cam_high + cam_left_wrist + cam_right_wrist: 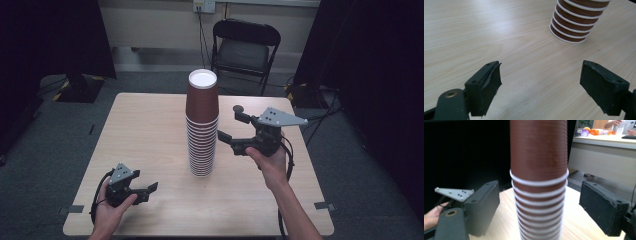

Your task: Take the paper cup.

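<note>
The left tool (150,190) is resting at lower left, jaws standing apart. The right tool (231,122) is hovering at centre right, jaws spread.

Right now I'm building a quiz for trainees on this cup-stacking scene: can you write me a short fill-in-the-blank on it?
1. The stack of brown paper cups stands upside down on the wooden ____.
2. The right gripper has its jaws on either side of the stack, not ____ it.
3. The left gripper has its jaws ____, with nothing between them.

Missing words: table; touching; open
</note>
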Demonstrator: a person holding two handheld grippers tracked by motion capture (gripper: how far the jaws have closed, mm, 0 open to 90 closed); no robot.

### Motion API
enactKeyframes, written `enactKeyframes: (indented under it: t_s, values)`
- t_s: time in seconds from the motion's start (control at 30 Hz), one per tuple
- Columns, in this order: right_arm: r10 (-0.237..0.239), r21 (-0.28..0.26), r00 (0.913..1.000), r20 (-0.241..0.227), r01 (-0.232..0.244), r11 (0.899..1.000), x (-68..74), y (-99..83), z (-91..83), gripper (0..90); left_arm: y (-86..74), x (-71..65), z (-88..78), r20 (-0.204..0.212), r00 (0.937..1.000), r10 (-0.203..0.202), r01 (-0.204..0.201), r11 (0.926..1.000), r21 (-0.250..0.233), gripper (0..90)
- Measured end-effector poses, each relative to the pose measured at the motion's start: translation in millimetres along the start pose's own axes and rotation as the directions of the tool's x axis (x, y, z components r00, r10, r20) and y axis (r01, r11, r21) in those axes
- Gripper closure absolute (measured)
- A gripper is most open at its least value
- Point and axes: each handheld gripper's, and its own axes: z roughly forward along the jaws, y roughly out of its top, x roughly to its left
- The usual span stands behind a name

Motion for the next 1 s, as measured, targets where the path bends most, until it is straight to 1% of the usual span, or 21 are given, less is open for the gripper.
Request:
enactKeyframes:
  t_s: [0.2,0.23,0.27,0.3,0.37,0.57,0.63,0.7,0.77,0.87,1.0]
  values:
    - [-0.013,-0.017,0.9997,-0.022,0.013,1.0,2.4,19.8,11.4,13.6,-0.1,0.4,-0.3,0.005,1.0,-0.002,0.002,1.0,-0.005,16.7]
    - [-0.02,-0.012,0.9992,-0.034,0.02,1.0,3.8,24.5,15.9,13.6,0.0,0.3,-0.3,0.0,1.0,0.0,0.0,1.0,-0.001,16.7]
    - [-0.02,-0.012,0.9992,-0.034,0.02,1.0,3.8,24.5,15.9,13.6,0.0,0.3,-0.3,0.0,1.0,0.0,0.0,1.0,-0.001,16.7]
    - [-0.025,-0.011,0.9992,-0.032,0.025,1.0,4.6,28.5,20.0,13.5,0.0,0.2,-0.4,0.0,1.0,-0.001,0.001,1.0,-0.001,16.7]
    - [-0.026,-0.016,0.999,-0.035,0.026,1.0,4.5,32.1,23.0,13.5,-0.1,0.3,-0.5,-0.001,1.0,-0.002,0.002,1.0,-0.001,16.7]
    - [-0.026,-0.031,0.9989,-0.039,0.024,0.999,4.0,39.2,28.5,13.5,-0.2,1.0,-0.3,-0.007,0.9999,-0.007,0.007,1.0,0.002,16.8]
    - [-0.026,-0.032,0.9988,-0.04,0.025,0.999,2.4,42.9,34.4,13.4,0.0,1.1,-0.3,-0.006,1.0,-0.004,0.004,1.0,0.002,16.8]
    - [-0.026,-0.033,0.9989,-0.038,0.025,0.999,1.8,43.9,36.5,13.4,0.0,1.0,-0.3,-0.005,1.0,-0.005,0.005,1.0,0.002,16.8]
    - [-0.025,-0.038,0.9986,-0.047,0.023,0.999,0.8,45.9,40.7,13.4,-0.1,1.1,-0.3,-0.006,1.0,-0.007,0.007,1.0,0.002,16.8]
    - [-0.021,-0.034,0.999,-0.04,0.019,0.999,0.1,48.8,47.3,11.1,-0.1,1.5,-0.3,-0.006,1.0,-0.008,0.008,1.0,0.003,16.8]
    - [-0.017,-0.024,0.9993,-0.034,0.017,1.0,-2.7,49.2,57.3,10.8,-0.2,1.5,-0.7,-0.005,0.9999,-0.009,0.009,1.0,0.001,16.8]
